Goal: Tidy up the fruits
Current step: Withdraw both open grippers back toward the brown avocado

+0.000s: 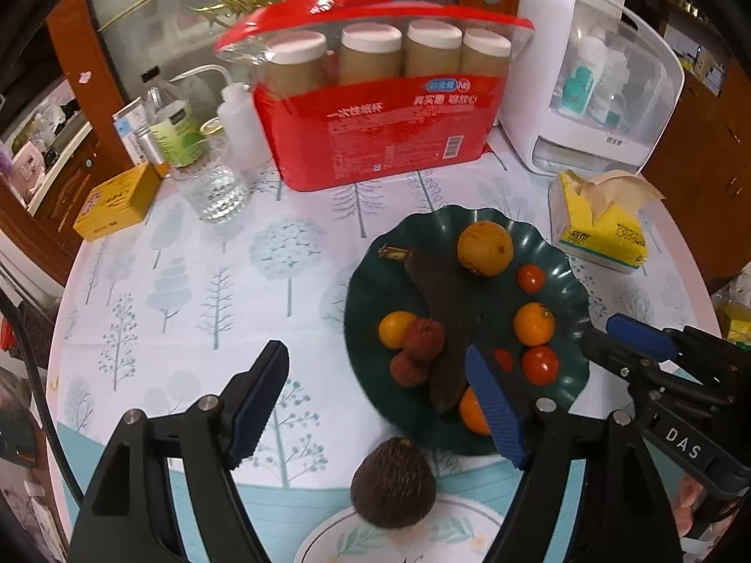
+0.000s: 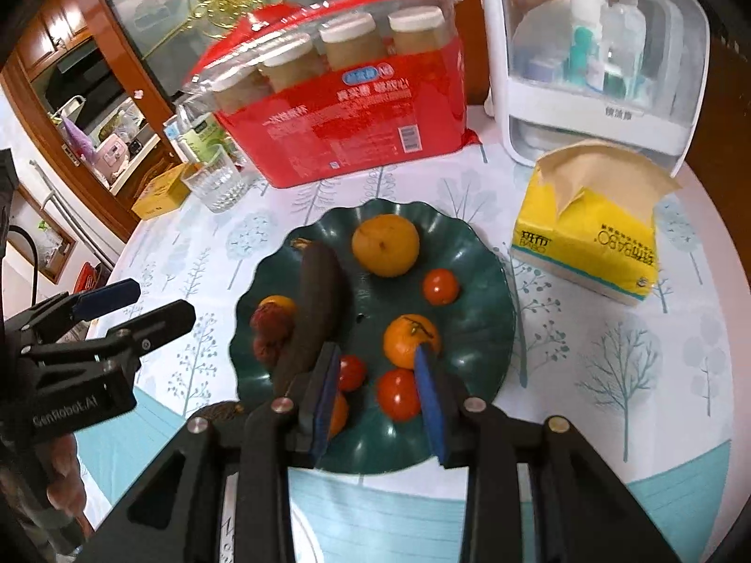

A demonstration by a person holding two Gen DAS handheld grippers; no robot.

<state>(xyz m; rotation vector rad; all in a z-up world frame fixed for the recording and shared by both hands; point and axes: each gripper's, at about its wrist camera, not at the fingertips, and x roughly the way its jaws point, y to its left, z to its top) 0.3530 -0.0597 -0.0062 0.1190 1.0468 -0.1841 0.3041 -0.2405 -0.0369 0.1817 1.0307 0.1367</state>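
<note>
A dark green scalloped plate (image 1: 366, 291) (image 2: 483, 281) holds a blackened banana (image 1: 441, 309) (image 2: 319, 300), a large orange (image 1: 485, 248) (image 2: 386, 245), a mandarin (image 1: 533, 323) (image 2: 410, 340), cherry tomatoes (image 1: 540, 365) (image 2: 399, 394) and lychees (image 1: 425, 335). A dark avocado (image 1: 393, 483) rests on a white leaf-patterned plate (image 1: 328, 539) at the near edge. My left gripper (image 1: 375, 352) (image 2: 164, 300) is open and hovers empty above the avocado, left of the green plate. My right gripper (image 2: 378, 349) (image 1: 597, 333) hangs over the plate's near side, its pads slightly apart, with nothing between them.
Behind the plate stands a red pack of paper cups (image 1: 389, 140). A white storage box (image 1: 596, 79) and a yellow tissue pack (image 1: 601, 230) sit at the right. A glass (image 1: 218, 187), a squeeze bottle (image 1: 239, 126) and a yellow box (image 1: 117, 206) stand at the left.
</note>
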